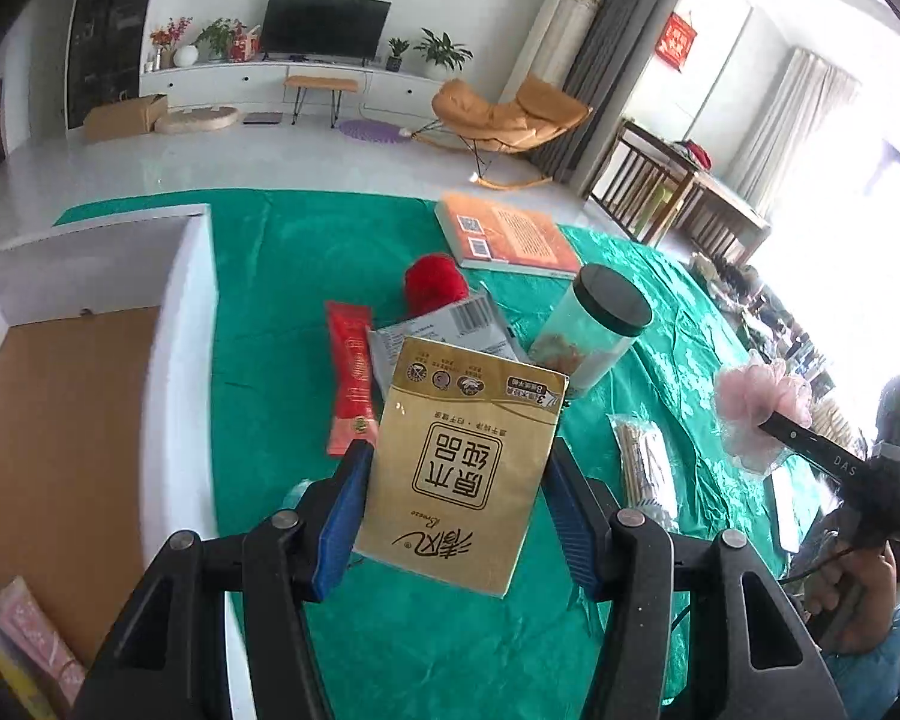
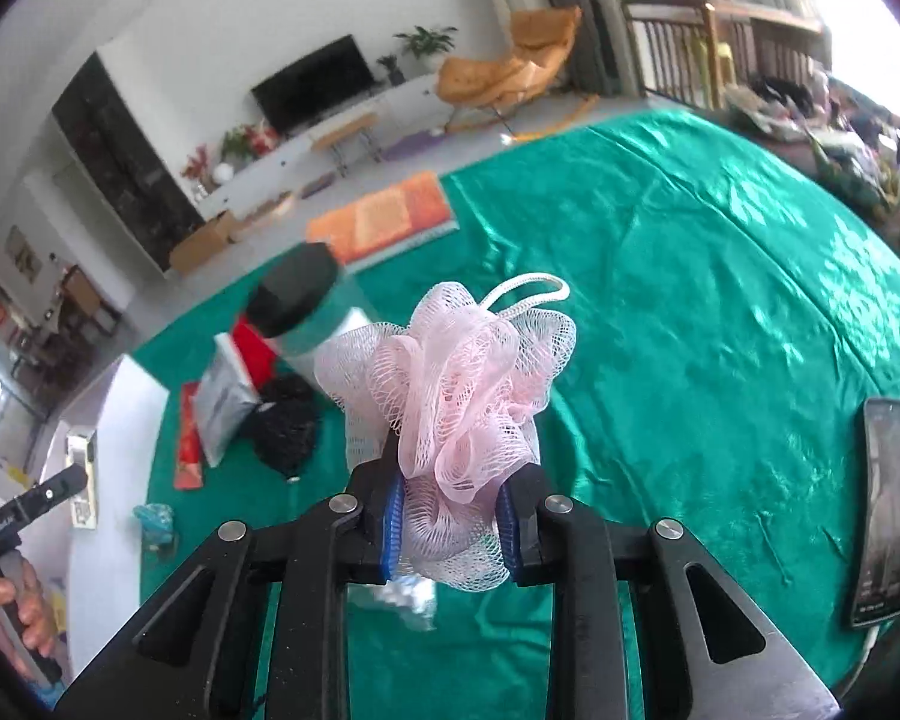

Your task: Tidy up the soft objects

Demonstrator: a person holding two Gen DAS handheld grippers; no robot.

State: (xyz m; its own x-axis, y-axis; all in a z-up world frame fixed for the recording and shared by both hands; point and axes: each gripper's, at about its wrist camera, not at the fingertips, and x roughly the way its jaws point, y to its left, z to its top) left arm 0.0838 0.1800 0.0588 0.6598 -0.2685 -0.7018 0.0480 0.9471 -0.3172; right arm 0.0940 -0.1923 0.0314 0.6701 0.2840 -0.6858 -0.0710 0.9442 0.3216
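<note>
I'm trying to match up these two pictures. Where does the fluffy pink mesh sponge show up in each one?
Left wrist view: the pink mesh sponge is at the far right, gripped by the right gripper.
Right wrist view: it fills the centre, clamped between the blue pads.
Shared landmark: the black-lidded clear jar on the green cloth.

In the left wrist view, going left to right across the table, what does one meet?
White box → red sachet → gold tissue pack, held in the left gripper → black-lidded clear jar → pink mesh bath puff, held in the right gripper.
</note>
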